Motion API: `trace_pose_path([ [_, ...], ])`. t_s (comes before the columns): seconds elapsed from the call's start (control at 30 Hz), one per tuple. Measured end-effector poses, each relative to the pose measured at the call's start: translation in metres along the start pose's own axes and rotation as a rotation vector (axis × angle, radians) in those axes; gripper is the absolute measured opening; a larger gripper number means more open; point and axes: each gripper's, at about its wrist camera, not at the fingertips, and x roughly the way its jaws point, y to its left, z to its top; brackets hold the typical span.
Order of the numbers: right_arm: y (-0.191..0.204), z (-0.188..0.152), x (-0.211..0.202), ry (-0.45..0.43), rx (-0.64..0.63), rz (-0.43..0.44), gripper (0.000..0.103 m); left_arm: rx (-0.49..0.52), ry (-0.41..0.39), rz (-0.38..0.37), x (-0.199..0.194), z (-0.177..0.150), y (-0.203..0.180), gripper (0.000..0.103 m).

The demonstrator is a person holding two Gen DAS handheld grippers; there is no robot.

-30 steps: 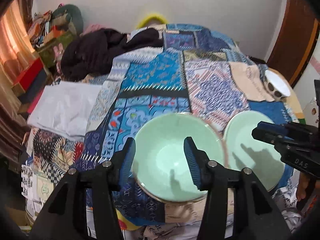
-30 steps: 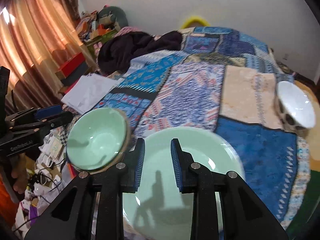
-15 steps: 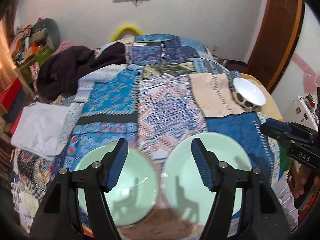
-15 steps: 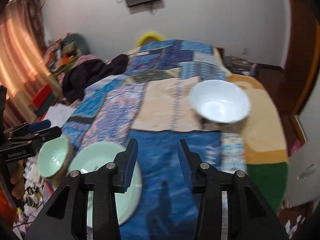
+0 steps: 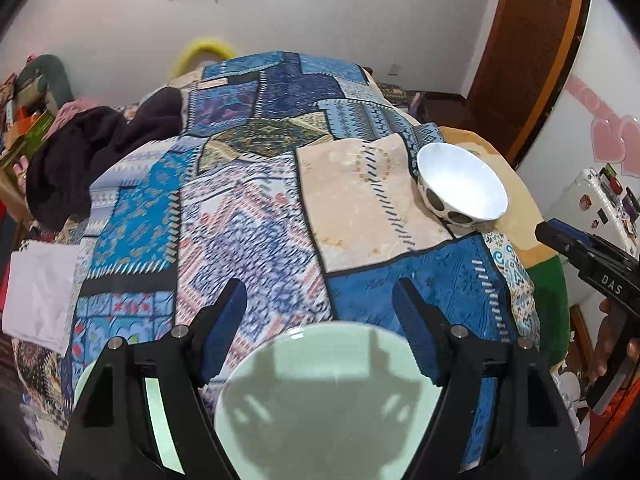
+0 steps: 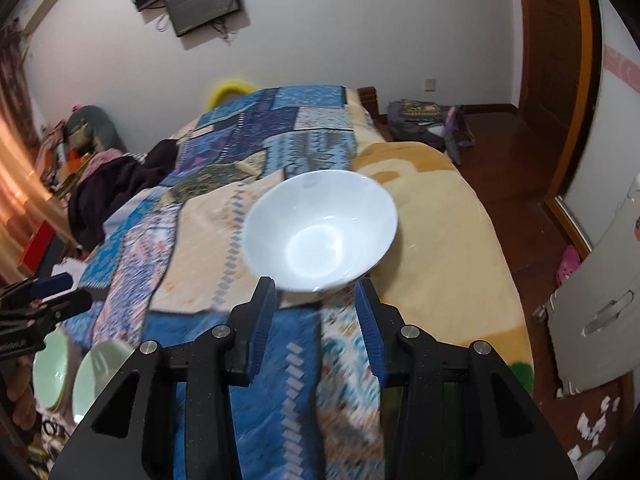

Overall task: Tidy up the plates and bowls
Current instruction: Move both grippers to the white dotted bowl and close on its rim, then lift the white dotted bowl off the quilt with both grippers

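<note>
Scanning the left wrist view from the left edge: a green bowl (image 5: 154, 420) shows only as a sliver at lower left, mostly hidden behind my left gripper (image 5: 320, 344), whose jaws stand wide apart and hold nothing. A green plate (image 5: 328, 404) fills the lower centre beneath those jaws, its near edge cut off by the frame. At upper right a white bowl (image 5: 464, 188) with dark spots outside sits tilted on the patchwork quilt (image 5: 248, 232), well apart from the green pieces. In the right wrist view, bowl and plate lie side by side at lower left, and my right gripper (image 6: 314, 320), jaws moderately open and empty, points at the white bowl just above centre. I judge nothing stacked yet; gathering all three remains. Motion blur smears the quilt near my fingers (image 6: 262, 320), and whether they touch the white bowl's rim is unclear.
</note>
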Motion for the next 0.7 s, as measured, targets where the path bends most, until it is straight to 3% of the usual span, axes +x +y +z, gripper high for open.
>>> trace_pose_path([
  [0.2, -0.021, 0.012, 0.029, -0.008, 0.038, -0.063, 0.038, 0.035, 0.028, -0.017, 0.034, 0.024, -0.020, 0.075],
  [0.4, -0.029, 0.017, 0.051, 0.020, 0.029, -0.081, 0.038, 0.008, 0.097, -0.081, 0.073, 0.041, -0.027, 0.075],
  [0.7, -0.028, 0.018, 0.064, 0.033, -0.021, -0.094, 0.027, -0.032, 0.125, -0.116, 0.114, 0.063, -0.032, 0.075],
])
